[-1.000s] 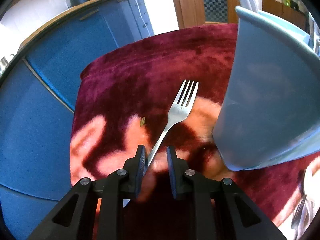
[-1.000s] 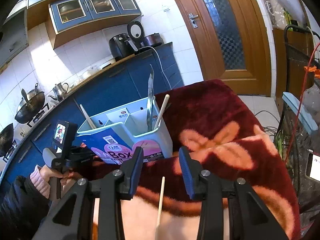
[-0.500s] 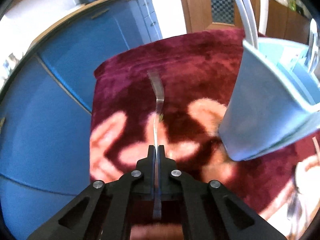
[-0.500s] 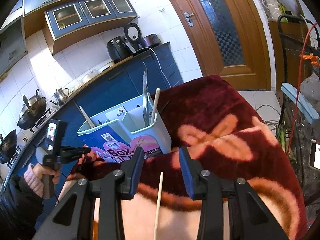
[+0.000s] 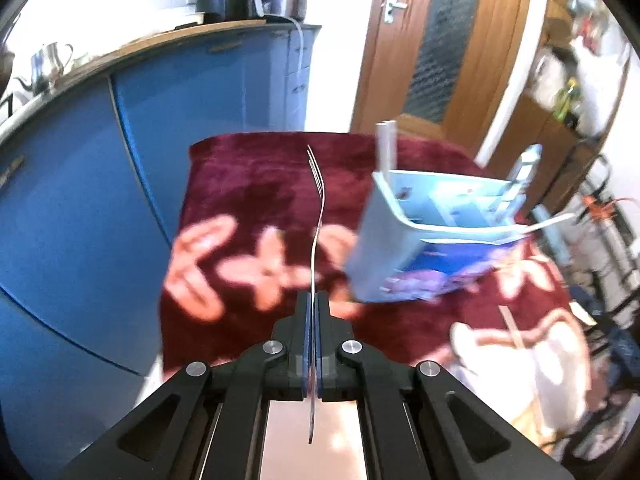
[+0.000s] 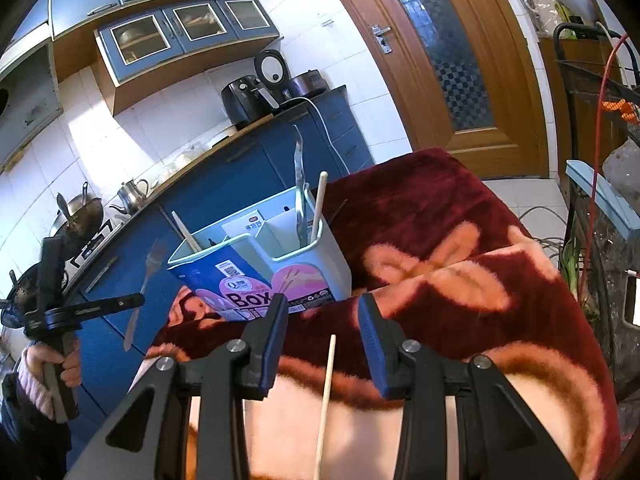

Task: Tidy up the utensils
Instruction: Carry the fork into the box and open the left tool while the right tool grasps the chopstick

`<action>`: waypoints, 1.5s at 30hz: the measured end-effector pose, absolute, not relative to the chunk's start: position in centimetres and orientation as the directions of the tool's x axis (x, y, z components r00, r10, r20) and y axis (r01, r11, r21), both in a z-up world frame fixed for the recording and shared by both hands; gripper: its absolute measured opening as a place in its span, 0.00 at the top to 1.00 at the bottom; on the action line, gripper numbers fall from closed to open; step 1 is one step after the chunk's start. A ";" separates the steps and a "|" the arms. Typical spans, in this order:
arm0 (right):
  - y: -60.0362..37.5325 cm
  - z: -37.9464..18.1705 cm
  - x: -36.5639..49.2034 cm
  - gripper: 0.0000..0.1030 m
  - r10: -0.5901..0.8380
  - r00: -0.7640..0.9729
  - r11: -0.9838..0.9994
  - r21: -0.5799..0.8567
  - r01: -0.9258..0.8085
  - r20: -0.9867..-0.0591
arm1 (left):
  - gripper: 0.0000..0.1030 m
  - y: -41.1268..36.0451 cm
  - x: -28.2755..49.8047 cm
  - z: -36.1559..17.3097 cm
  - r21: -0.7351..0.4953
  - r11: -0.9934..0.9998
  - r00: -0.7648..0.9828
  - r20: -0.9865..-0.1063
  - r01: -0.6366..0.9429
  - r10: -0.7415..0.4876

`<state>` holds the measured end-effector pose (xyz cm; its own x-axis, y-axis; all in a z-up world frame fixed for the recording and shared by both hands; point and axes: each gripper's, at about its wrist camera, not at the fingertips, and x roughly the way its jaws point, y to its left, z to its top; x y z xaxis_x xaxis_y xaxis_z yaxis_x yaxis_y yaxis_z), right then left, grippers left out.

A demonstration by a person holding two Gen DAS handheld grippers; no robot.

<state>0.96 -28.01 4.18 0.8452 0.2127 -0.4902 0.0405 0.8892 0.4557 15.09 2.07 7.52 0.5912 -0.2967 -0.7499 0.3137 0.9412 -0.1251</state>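
A maroon flowered blanket [image 6: 460,216] carries the utensil box [image 6: 320,264] and one chopstick [image 6: 326,392].

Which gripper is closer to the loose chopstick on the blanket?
Right. The right gripper hovers open right over the chopstick. The left gripper is off beyond the box, holding a fork.

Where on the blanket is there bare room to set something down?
Free: the far blanket between the utensil box and the door, and the stretch right of the box. Crowded: the near edge, where a chopstick lies beneath the right gripper.
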 end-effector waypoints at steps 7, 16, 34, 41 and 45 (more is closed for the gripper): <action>-27.8 4.6 0.2 0.61 0.220 0.849 0.890 0.456 0.028 -0.481 | 0.99 1.5 12.9 3.2 -0.220 0.937 0.448 -0.833 0.272 -0.326; -27.4 4.5 0.0 0.61 0.231 0.847 0.889 0.459 0.017 -0.479 | 0.97 0.1 13.8 -0.9 -0.146 0.953 0.345 -0.909 0.265 -0.235; -27.3 3.4 0.5 0.61 0.259 0.820 0.885 0.466 0.009 -0.509 | 0.98 -0.9 16.4 0.8 -0.133 0.951 0.395 -0.887 0.278 -0.239; -27.0 2.8 1.0 0.61 0.266 0.799 0.884 0.467 0.022 -0.540 | 0.99 -0.3 12.9 7.0 -0.116 0.940 0.619 -0.726 0.320 -0.301; -26.8 2.8 1.0 0.61 0.268 0.796 0.885 0.464 0.019 -0.543 | 0.99 -1.0 10.6 11.7 -0.067 0.938 0.759 -0.569 0.341 -0.316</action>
